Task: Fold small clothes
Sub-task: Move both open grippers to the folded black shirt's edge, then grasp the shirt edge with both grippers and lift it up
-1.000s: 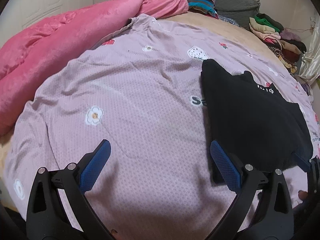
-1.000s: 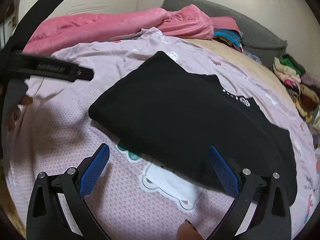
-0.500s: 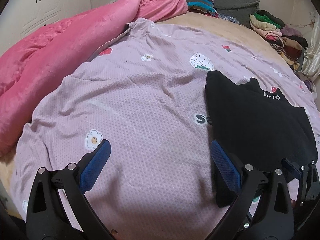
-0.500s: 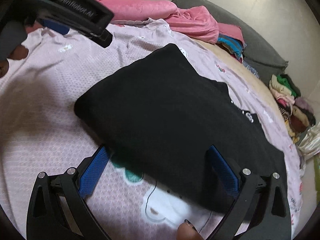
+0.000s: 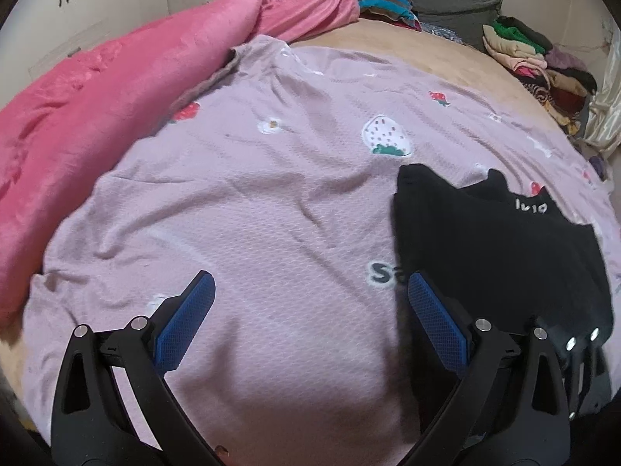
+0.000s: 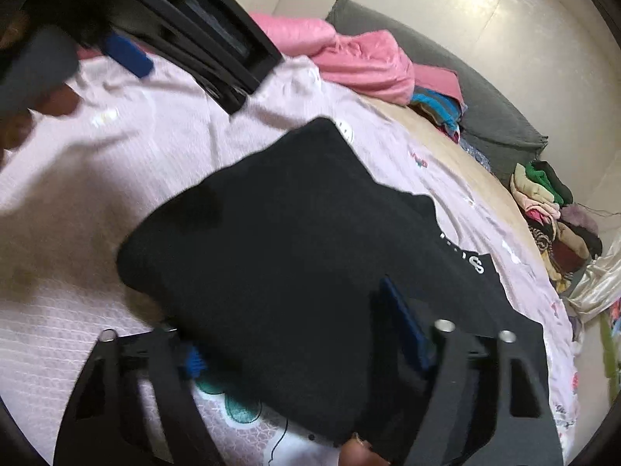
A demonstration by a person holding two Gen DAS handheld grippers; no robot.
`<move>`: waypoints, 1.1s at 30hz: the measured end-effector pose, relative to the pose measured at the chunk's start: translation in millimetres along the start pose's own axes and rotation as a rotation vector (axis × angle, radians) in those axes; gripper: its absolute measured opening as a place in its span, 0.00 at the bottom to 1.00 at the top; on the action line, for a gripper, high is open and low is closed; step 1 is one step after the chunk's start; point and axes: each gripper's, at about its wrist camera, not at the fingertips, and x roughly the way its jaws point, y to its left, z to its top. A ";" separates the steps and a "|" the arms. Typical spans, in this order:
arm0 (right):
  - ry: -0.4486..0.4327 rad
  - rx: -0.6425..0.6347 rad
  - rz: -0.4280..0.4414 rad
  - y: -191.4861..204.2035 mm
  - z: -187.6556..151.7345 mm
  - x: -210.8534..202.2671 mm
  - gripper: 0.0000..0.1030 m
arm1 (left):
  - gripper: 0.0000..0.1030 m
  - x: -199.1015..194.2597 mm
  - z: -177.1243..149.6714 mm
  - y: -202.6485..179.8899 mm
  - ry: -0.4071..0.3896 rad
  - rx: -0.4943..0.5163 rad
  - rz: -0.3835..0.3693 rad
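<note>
Meanwhile, the right claw straddles the near edge of a partly folded black garment on the lilac sheet, jaws spread, nothing gripped; the left claw hovers open, empty. Next move, seemingly: pinch that edge and fold it over.

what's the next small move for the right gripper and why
Probably close the right gripper on the black garment's near edge: its open fingers straddle that edge. The left gripper hovers open over the lilac sheet, holding nothing.
</note>
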 end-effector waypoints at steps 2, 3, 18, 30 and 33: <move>-0.041 0.012 0.015 -4.5 -1.8 -9.2 0.43 | 0.91 4.4 3.6 -2.9 0.023 -0.020 -0.032; -0.055 0.014 0.020 -6.0 -2.9 -12.7 0.31 | 0.91 5.8 5.5 -5.4 0.032 -0.030 -0.055; -0.164 0.037 0.024 -24.3 -17.2 -48.1 0.12 | 0.91 28.8 19.8 -56.9 0.162 -0.111 -0.293; -0.249 0.157 0.000 -60.1 -31.1 -89.2 0.11 | 0.20 2.9 19.4 -106.0 0.083 -0.068 -0.407; -0.268 0.185 -0.028 -72.3 -38.1 -101.3 0.10 | 0.19 -12.5 23.4 -124.0 0.051 -0.044 -0.422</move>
